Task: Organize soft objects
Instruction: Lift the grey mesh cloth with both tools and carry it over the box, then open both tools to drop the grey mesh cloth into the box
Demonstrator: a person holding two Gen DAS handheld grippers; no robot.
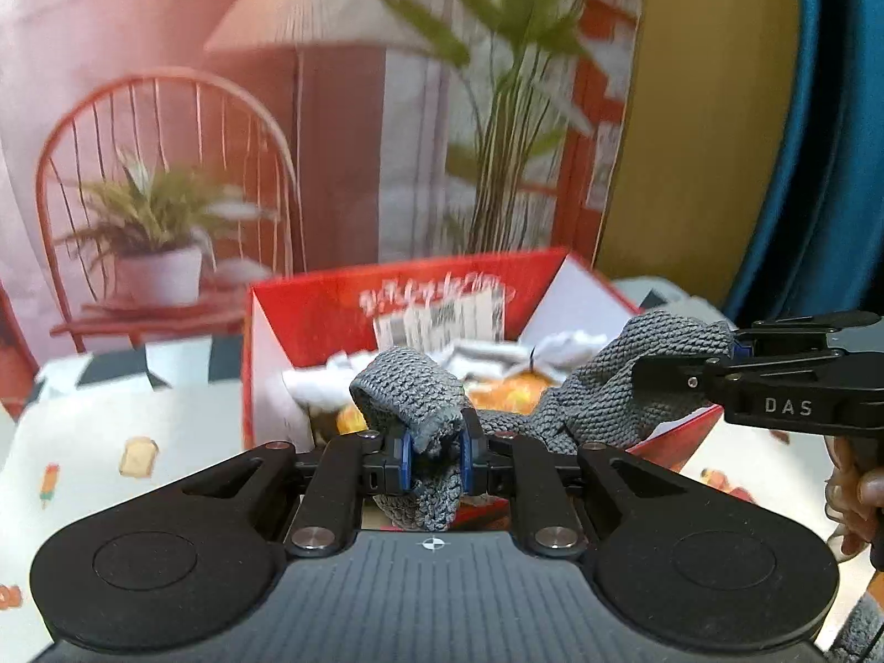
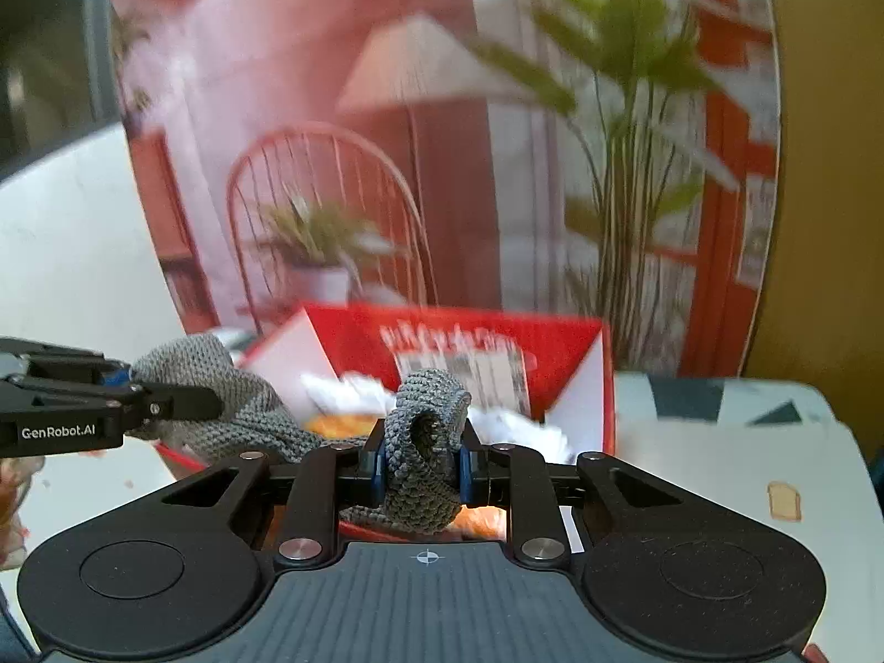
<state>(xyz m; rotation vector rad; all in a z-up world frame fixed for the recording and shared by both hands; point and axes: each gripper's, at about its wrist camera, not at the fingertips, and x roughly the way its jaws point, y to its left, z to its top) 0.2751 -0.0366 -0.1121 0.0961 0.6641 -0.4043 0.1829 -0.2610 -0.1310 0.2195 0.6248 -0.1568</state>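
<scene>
Partway, probably — both jaws nearly closed, left gripper [image 1: 433, 450] and right gripper [image 2: 421, 467] pinching grey knit cloth [image 1: 608, 381] just ahead; red box [image 1: 342, 304] beyond already holding white pieces — cloth still out.

Grey knit cloth [image 1: 596, 381]: one, above the red box [image 1: 326, 326]
Grippers: two, left gripper [image 1: 433, 450], right gripper [image 2: 420, 467]
White cloths in box: count unclear

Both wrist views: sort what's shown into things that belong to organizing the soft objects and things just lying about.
Part of the job:
- grey knitted cloth, pinched at either end by the left gripper and the right gripper
- open red cardboard box
- white soft items inside the box

Just lying about:
- printed room backdrop
- patterned white tablecloth
</scene>
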